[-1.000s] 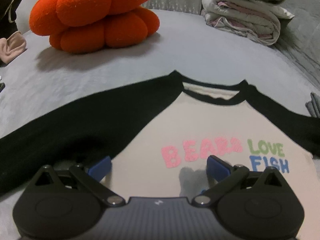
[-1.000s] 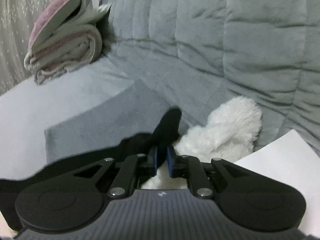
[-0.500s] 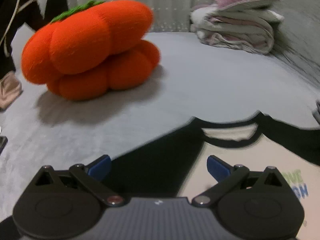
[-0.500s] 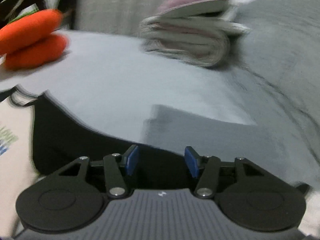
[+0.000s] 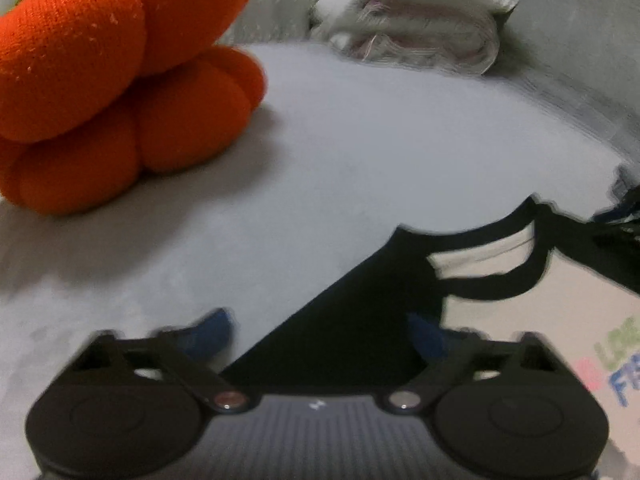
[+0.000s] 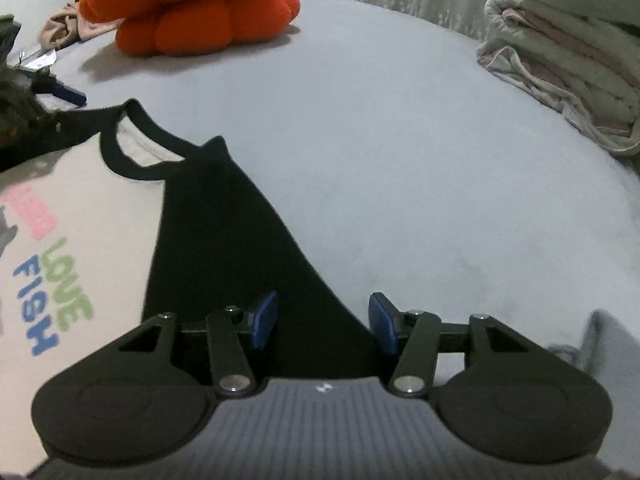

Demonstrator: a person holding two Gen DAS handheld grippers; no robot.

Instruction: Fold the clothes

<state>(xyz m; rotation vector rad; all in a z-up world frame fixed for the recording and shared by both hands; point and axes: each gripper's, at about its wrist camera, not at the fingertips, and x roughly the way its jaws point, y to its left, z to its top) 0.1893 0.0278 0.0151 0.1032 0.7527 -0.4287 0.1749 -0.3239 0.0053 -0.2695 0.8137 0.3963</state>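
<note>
A cream T-shirt (image 6: 84,208) with black raglan sleeves and the print "LOVE FISH" lies flat on the grey bed. My right gripper (image 6: 322,322) is open low over the shirt's black right shoulder (image 6: 224,248), its jaws astride the sleeve's upper edge. My left gripper (image 5: 320,334) is open over the black left shoulder (image 5: 360,300), also astride the sleeve's upper edge; the collar (image 5: 480,268) is just ahead to the right. The left gripper's fingers (image 6: 60,90) show at the far left of the right wrist view.
An orange pumpkin plush (image 5: 112,80) sits at the back left, also in the right wrist view (image 6: 192,12). A folded pink-and-cream blanket (image 6: 572,60) lies at the back right. The grey bed sheet (image 6: 400,140) stretches beyond the shirt. A beige cloth (image 6: 60,30) lies beside the plush.
My right gripper let go of the black sleeve end, opened and swung left to the shirt's right shoulder. My left gripper moved left from the chest print to the left shoulder.
</note>
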